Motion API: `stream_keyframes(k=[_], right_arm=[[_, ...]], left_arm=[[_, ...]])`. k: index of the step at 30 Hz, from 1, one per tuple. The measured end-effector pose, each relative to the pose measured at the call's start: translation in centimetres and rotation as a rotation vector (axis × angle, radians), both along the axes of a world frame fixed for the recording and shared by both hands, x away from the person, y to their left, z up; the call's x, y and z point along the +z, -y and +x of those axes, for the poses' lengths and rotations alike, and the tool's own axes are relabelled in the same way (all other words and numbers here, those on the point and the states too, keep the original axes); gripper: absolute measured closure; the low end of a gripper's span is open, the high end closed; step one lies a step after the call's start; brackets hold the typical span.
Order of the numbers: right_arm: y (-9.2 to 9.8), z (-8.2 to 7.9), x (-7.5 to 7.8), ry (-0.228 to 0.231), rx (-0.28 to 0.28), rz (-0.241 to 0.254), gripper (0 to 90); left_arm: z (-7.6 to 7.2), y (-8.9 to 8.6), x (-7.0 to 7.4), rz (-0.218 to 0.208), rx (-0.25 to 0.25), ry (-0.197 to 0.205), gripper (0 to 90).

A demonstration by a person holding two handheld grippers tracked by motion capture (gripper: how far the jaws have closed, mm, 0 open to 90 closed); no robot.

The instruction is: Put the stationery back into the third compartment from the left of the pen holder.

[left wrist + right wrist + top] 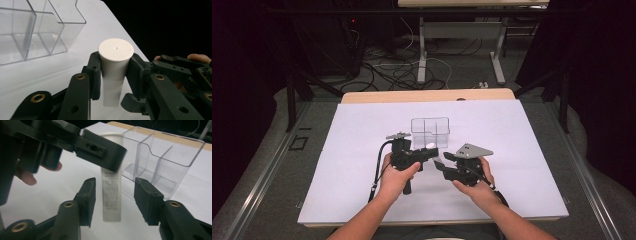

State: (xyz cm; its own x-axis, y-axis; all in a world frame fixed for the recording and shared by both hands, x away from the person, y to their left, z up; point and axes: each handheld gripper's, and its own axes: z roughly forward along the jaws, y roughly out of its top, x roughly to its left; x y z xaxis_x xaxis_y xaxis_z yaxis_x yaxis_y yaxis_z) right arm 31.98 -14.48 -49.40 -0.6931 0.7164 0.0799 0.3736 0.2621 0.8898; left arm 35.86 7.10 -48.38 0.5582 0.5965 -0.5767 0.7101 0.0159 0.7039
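Observation:
A white tube (113, 75) with a flat round cap hangs upright above the table, and my left gripper (115, 72) is shut on it just under the cap. In the high view the left gripper (428, 152) holds the tube (430, 145) right in front of a clear plastic organizer (430, 131) with several compartments. My right gripper (117, 196) stands open, one jaw on each side of the tube's printed lower part (111, 195) and not touching it. The right gripper (441, 165) sits just to the right of the left one.
The white mat (362, 140) covers the table, with a wooden edge (427, 95) at the back. The organizer (160, 162) stands close behind the tube. Floor cables (387, 70) and table legs (422, 50) lie beyond the table. Dark space surrounds the sides.

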Motion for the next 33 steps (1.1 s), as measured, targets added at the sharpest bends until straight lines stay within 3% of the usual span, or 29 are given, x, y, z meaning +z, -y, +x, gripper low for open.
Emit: stream_keyframes(k=[6, 9, 11, 13, 20, 26, 33], right_arm=[[0.8, 0.9, -0.4, -0.05, -0.039, -0.004, 39.4], [1.2, 1.5, -0.5, -0.088, -0.04, -0.039, 32.7], [1.4, 1.8, -0.8, -0.088, -0.048, -0.035, 28.7], [1.5, 2.0, -1.0, -0.107, -0.068, -0.042, 25.9], [2.0, 2.7, -1.6, -0.138, -0.142, -0.063, 19.9], [2.5, 3.3, -2.2, -0.185, -0.172, -0.067, 14.3], [2.9, 3.6, -2.4, -0.197, -0.188, -0.076, 9.2]], left_arm=[[0.7, 0.0, 0.6, 0.011, 0.019, 0.029, 66.7], [1.0, 0.0, 0.9, 0.025, 0.021, 0.043, 66.7], [1.3, 0.2, 1.1, 0.034, 0.03, 0.068, 66.7], [1.3, 0.3, 1.2, 0.033, 0.031, 0.069, 66.7], [2.0, 0.8, 2.1, 0.065, 0.045, 0.128, 66.7], [2.7, 1.1, 3.1, 0.073, 0.064, 0.162, 66.7], [3.6, 1.7, 4.1, 0.112, 0.085, 0.219, 66.7]])
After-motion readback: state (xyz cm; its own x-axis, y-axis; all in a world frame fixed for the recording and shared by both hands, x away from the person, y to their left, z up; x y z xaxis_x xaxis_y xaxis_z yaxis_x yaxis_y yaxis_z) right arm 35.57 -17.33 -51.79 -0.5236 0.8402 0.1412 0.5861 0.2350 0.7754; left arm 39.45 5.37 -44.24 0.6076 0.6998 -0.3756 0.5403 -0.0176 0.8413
